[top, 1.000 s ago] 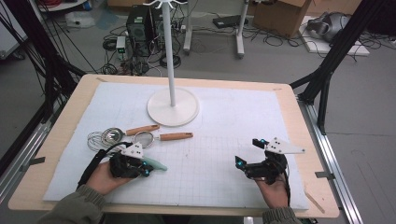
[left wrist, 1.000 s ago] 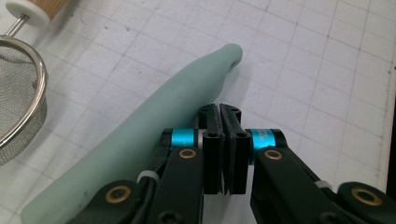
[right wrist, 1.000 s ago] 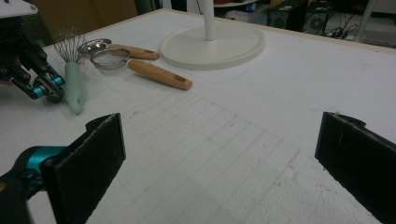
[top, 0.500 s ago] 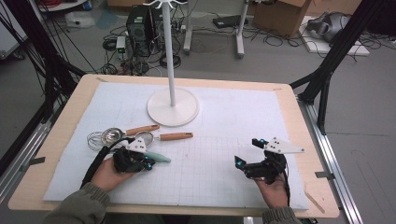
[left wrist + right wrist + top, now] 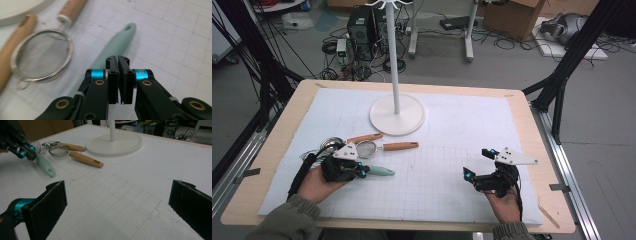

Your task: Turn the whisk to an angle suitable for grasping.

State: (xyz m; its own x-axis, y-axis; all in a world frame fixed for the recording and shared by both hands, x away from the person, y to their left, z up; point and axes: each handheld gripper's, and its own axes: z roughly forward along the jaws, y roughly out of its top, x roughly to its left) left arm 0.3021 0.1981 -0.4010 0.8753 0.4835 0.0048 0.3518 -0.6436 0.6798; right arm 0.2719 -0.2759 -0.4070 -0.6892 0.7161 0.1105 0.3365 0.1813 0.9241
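Observation:
A mint-green handle (image 5: pixel 382 172) lies on the white gridded mat (image 5: pixel 452 130), pointing right. My left gripper (image 5: pixel 363 171) sits over its near end. In the left gripper view the jaws (image 5: pixel 117 60) are pressed flat together, and the handle (image 5: pixel 117 42) runs on beneath and beyond them. A small mesh strainer (image 5: pixel 41 58) with a wooden handle (image 5: pixel 399 146) lies just beyond. My right gripper (image 5: pixel 478 162) rests low at the mat's front right, wide open, with bare mat between its pads (image 5: pixel 50 207).
A white stand with a round base (image 5: pixel 397 114) and thin pole rises at the mat's centre back. A second wooden-handled utensil (image 5: pixel 364 137) and wire loops (image 5: pixel 329 145) lie left of the strainer. The floor beyond the table holds cables, boxes and frame legs.
My left gripper has shifted a little away from the front edge, and the mint handle has shifted with it. The right gripper has stayed in place.

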